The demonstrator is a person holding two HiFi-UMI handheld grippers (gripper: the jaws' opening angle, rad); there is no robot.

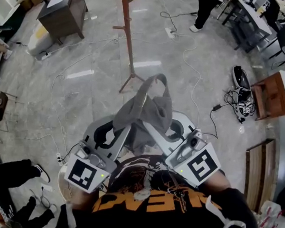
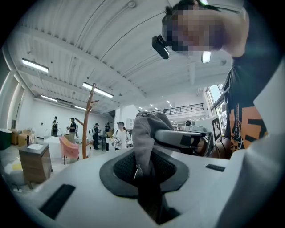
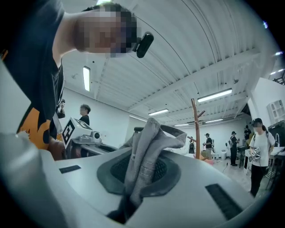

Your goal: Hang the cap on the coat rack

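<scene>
A grey cap (image 1: 148,106) is held up in front of my chest between both grippers. My left gripper (image 1: 124,132) is shut on one side of its cloth, my right gripper (image 1: 155,130) on the other. In the left gripper view the cap (image 2: 144,138) rises out of the closed jaws of the left gripper (image 2: 147,178). The right gripper view shows the same cloth (image 3: 147,151) pinched in the right gripper (image 3: 133,182). The brown wooden coat rack (image 1: 126,29) stands on the floor ahead of me, apart from the cap. It also shows as a coat rack (image 2: 89,120) far off and again as a coat rack (image 3: 196,129).
A dark wooden cabinet (image 1: 62,10) stands at the far left. Cables and a power strip (image 1: 169,32) lie on the grey floor. Wooden boxes (image 1: 272,96) sit at the right, desks (image 1: 252,19) at the far right. A person (image 1: 205,9) stands beyond the rack, another's leg (image 1: 6,170) is at lower left.
</scene>
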